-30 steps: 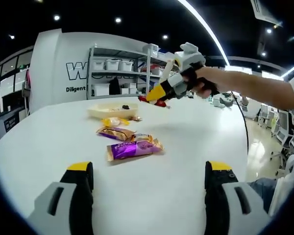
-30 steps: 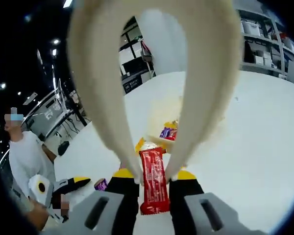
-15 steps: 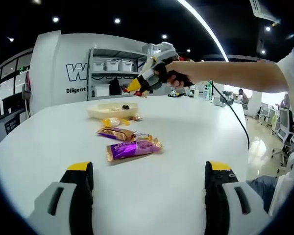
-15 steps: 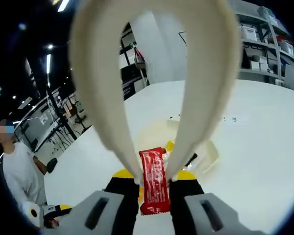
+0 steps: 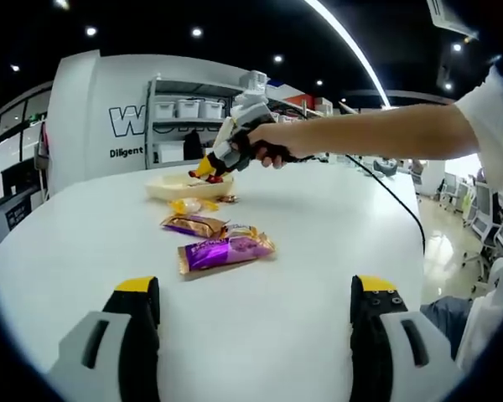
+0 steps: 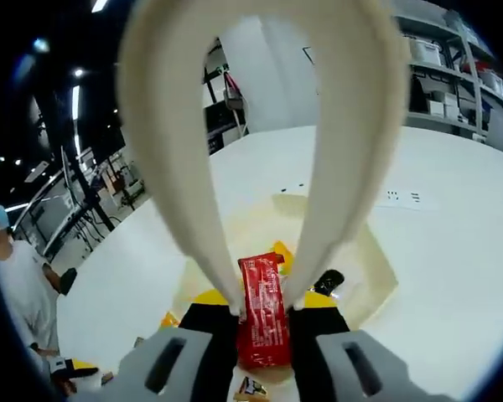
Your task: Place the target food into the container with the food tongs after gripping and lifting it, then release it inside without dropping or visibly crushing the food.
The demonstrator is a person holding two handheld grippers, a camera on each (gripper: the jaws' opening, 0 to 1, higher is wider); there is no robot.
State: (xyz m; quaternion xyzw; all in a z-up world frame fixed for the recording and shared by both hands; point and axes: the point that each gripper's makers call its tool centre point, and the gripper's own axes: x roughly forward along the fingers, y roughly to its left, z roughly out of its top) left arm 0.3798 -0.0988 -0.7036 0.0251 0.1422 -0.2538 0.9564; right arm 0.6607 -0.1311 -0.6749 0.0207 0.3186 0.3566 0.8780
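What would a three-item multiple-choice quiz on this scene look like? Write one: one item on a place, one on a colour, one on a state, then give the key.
1. Where is the right hand-held gripper?
A. Over the cream container
B. Resting beside the purple packet
C. Off the table's near edge

2. What colour is the snack packet pinched by the food tongs?
A. Purple
B. Red
C. Green

3. How does the left hand-held gripper stand?
A. Shut on a packet
B. Shut on the tongs
C. Open, holding nothing

Key: 1 A, since the left gripper view shows it held above the container at the far side of the table. 2 B, since the right gripper view shows a red wrapper between the tong tips. 3 C, since its two jaws stand wide apart with bare table between them.
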